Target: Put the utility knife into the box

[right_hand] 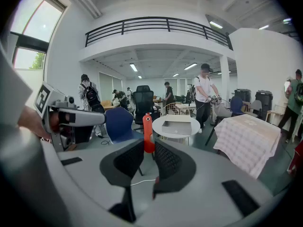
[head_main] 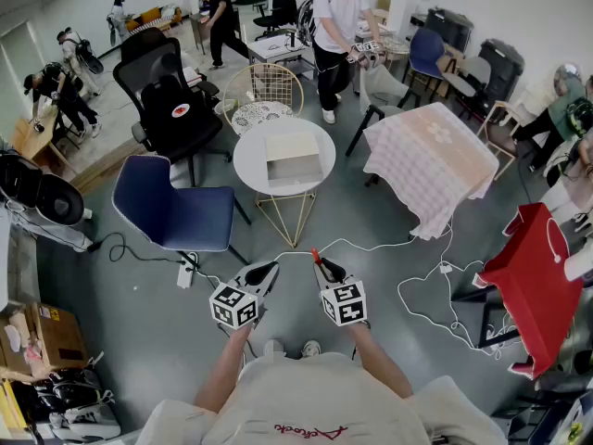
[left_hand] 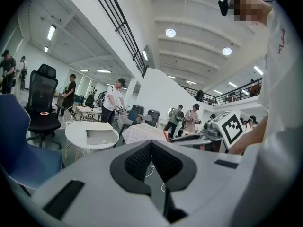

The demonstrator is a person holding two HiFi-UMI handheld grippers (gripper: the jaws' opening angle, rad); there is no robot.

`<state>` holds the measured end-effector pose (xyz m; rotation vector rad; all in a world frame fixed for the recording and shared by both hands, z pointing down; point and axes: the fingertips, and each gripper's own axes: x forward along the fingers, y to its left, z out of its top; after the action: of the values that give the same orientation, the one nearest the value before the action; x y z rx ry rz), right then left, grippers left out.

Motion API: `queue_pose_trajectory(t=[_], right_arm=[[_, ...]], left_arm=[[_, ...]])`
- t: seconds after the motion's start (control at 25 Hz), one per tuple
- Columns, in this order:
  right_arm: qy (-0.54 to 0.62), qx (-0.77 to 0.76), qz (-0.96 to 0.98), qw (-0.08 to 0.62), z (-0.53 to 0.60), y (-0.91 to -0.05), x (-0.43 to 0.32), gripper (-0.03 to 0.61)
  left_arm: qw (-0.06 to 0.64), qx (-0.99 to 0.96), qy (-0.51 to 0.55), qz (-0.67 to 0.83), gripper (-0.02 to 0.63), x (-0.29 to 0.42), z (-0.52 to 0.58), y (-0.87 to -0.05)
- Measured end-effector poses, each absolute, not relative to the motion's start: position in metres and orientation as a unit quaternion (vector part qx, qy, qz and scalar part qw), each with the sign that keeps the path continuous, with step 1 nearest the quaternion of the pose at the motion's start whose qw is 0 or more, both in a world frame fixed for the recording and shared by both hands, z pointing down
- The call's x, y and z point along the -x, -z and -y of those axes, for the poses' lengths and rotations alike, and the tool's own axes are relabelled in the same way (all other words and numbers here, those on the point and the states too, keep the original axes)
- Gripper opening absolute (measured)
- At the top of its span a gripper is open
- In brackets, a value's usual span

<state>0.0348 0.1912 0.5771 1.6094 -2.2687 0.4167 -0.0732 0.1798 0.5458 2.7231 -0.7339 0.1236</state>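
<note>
Blue fabric covers the armless chair point(head_main: 176, 213) at the left of the head view, on the grey floor beside a black high-backed office chair point(head_main: 172, 100). Just right of it, low in that view, the left gripper point(head_main: 267, 271) is held out in front of the person, its white cube with square markers point(head_main: 233, 306) facing up. In the left gripper view its two black ribbed jaws meet along their full edge point(left_hand: 151, 146) with nothing between them. Ahead of both grippers and well apart from them stands a round white table on thin gold wire legs point(head_main: 250, 161), and on its top sits a shallow, open, pale grey rectangular box point(head_main: 294, 161), empty as far as the views show. The right gripper point(head_main: 321, 265) is just beside the left one, the two tips near each other but not touching. Its jaws are closed on an orange-red utility knife point(right_hand: 148, 131), gripped by its lower part, so that most of the handle stands upright out of them. From the head view the knife point(head_main: 315, 255) shows as a small red tip pointing toward the table. A thin white cable point(head_main: 408, 297) loops over the floor to the right. Farther right stand a table draped in a pink checked cloth point(head_main: 431, 160) and a red-covered one point(head_main: 528, 281) at the edge.
</note>
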Motion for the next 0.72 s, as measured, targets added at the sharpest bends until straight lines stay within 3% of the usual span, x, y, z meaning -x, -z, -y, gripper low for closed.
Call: queue_pose_trajectory(t=[0.72], right_arm=[[-0.152,-0.553,0.806,0.149,-0.187,-0.581,-0.059,0.08]], left_arm=[[0.16,-0.95,-0.05,0.265,0.011,0.047,-0.179,-0.551]])
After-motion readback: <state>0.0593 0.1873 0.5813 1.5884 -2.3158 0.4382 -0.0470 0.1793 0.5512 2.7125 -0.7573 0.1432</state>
